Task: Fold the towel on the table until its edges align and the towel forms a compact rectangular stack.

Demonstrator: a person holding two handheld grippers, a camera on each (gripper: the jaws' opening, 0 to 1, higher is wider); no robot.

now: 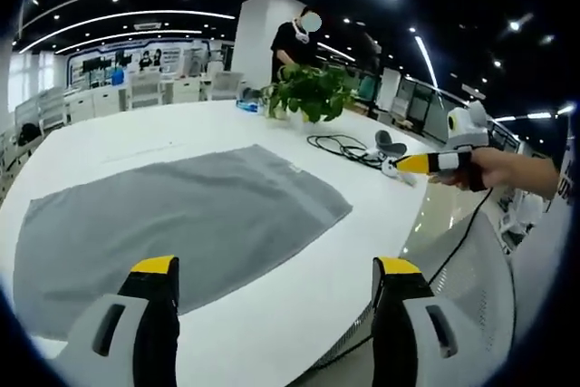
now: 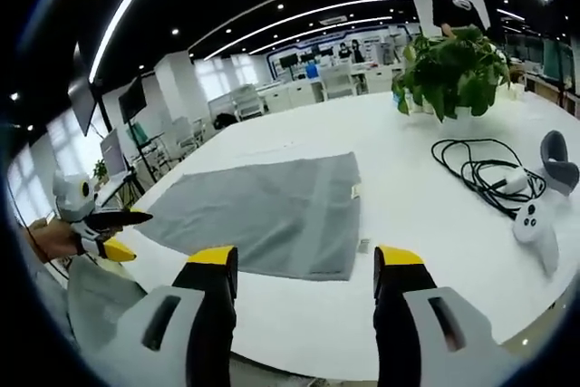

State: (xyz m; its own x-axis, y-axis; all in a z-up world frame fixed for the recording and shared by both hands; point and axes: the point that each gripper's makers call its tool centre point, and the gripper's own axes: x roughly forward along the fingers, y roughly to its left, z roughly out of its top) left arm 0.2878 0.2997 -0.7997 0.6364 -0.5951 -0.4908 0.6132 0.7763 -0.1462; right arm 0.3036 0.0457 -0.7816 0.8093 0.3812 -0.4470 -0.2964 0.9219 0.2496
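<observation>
Both hand-held grippers, left [image 1: 276,283] and right [image 2: 306,269], gape wide, holding nothing. Beyond them the grey towel [image 1: 181,215] lies flat and unfolded on the white surface [image 1: 299,314]. It looks soft, light and limp; best pinched at near corners. Plant [image 1: 308,92] behind.

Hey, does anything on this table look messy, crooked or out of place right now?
Nothing looks damaged or spilled. The grey towel lies flat and unfolded on the white table. A black cable sits loosely coiled beside a white controller, near the potted plant, clear of the towel.
</observation>
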